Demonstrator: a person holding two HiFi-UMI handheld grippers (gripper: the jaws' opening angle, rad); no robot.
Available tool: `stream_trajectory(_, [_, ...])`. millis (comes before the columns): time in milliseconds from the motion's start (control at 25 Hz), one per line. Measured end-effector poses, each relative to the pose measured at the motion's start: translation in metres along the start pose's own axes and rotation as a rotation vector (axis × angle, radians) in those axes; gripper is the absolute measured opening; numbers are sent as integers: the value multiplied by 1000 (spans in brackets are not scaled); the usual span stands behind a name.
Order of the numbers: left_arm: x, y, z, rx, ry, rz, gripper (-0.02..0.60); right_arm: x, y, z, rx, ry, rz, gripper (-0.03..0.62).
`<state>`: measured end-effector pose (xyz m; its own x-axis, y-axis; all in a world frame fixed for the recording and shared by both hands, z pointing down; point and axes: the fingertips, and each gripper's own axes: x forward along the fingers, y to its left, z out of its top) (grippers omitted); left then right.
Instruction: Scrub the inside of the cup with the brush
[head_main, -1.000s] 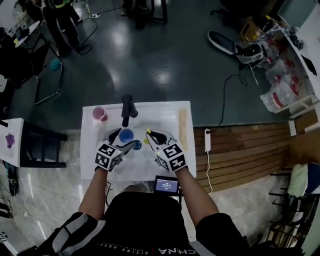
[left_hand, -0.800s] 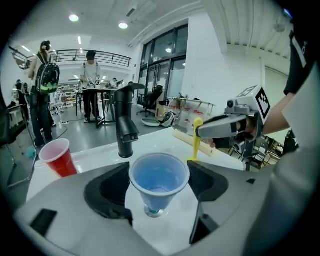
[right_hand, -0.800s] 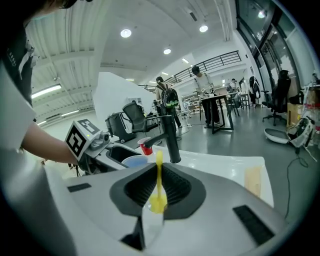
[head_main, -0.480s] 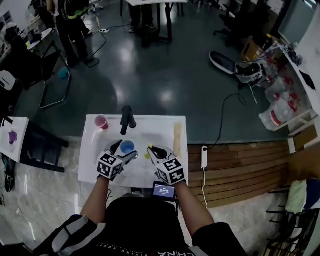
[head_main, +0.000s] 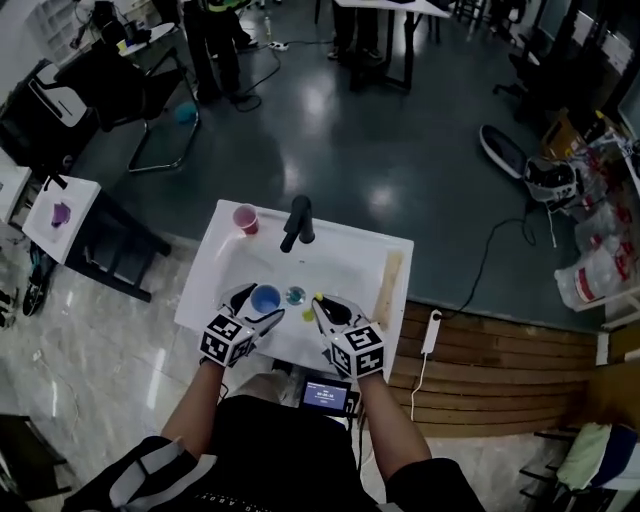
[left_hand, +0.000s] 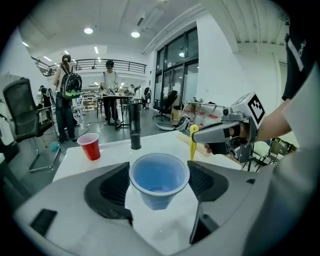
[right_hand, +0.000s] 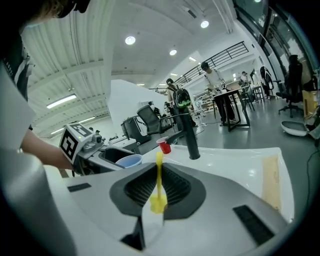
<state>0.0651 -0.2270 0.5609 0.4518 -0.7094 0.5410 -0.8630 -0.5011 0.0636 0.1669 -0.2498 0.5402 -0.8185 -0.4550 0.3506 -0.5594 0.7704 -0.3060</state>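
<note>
A light blue plastic cup (left_hand: 159, 179) stands upright between the jaws of my left gripper (head_main: 262, 300), which is shut on it over the white sink (head_main: 345, 258). The cup's mouth is open and nothing is inside it. My right gripper (head_main: 320, 305) is shut on a thin yellow brush (right_hand: 159, 185), gripped at its lower end with the stem pointing up. The brush (left_hand: 192, 142) is to the right of the cup and clear of its rim. In the head view the cup (head_main: 265, 299) and the brush (head_main: 316, 300) have the sink's drain (head_main: 294, 295) between them.
A black faucet (head_main: 298, 222) rises at the sink's far edge, with a red cup (head_main: 244, 217) to its left on the rim. A pale wooden strip (head_main: 387, 280) lies along the sink's right side. People, chairs and tables occupy the floor beyond.
The head view has swung, so the sink now sits tilted in the frame. Both grippers keep their holds, and cup and brush stay apart, a little nearer the sink's front edge.
</note>
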Motion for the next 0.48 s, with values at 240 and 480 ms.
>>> stream_trajectory(240, [-41, 28, -23, -37, -1, 72, 365, 23, 24, -3, 11, 14, 42, 40])
stream_trajectory(480, [-78, 73, -39, -43, -21, 108, 365, 60, 44, 4, 30, 16, 41, 40])
